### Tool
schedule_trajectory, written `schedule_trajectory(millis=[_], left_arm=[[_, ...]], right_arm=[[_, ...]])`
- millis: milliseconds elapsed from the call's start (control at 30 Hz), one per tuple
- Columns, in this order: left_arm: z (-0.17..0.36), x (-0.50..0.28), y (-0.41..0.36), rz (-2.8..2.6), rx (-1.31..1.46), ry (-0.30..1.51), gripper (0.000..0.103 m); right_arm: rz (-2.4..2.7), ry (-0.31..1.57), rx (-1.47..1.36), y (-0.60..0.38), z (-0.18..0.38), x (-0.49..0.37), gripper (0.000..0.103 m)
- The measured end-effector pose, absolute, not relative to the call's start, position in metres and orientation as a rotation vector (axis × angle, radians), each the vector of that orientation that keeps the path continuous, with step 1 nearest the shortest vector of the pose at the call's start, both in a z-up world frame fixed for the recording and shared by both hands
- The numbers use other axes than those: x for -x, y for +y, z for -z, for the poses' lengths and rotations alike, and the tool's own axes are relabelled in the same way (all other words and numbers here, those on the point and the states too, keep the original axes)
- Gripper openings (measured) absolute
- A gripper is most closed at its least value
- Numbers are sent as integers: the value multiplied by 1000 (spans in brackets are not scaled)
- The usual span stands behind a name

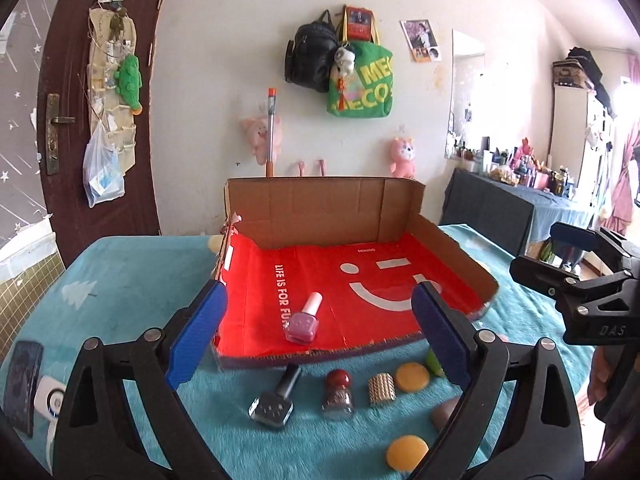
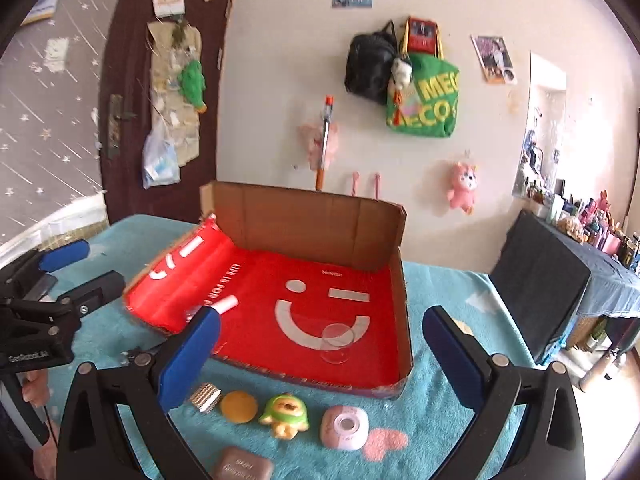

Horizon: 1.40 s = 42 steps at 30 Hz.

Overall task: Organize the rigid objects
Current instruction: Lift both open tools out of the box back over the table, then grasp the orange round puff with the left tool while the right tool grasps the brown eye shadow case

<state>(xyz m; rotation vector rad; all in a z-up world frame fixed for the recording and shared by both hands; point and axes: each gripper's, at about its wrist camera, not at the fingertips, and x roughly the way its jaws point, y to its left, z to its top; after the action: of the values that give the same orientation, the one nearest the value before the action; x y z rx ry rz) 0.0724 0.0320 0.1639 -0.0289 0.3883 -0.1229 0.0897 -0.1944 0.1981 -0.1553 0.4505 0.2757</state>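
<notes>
Left wrist | nail polish (image 1: 304,320) in tray (image 1: 460,248) | between spread fingers (image 1: 196,336)

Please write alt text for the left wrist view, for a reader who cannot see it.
An open left gripper with blue pads faces a shallow cardboard tray lined in red, where a purple nail polish bottle with a pale pink cap lies. On the teal cloth nearer the camera sit two more bottles and two orange discs.
</notes>
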Motion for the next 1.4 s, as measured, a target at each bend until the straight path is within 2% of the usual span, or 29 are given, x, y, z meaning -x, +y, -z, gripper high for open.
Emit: schedule_trajectory(millis=[400, 800, 1400], left_arm=[[-121, -14, 17, 105, 26, 382, 97], [-47, -7, 7, 108, 35, 542, 97], [-30, -42, -16, 212, 30, 688, 97]], right_arm=[[-227, 360, 111, -203, -151, -11, 103], [-244, 542, -11, -219, -62, -3, 103], [-224, 579, -29, -236, -48, -14, 103]])
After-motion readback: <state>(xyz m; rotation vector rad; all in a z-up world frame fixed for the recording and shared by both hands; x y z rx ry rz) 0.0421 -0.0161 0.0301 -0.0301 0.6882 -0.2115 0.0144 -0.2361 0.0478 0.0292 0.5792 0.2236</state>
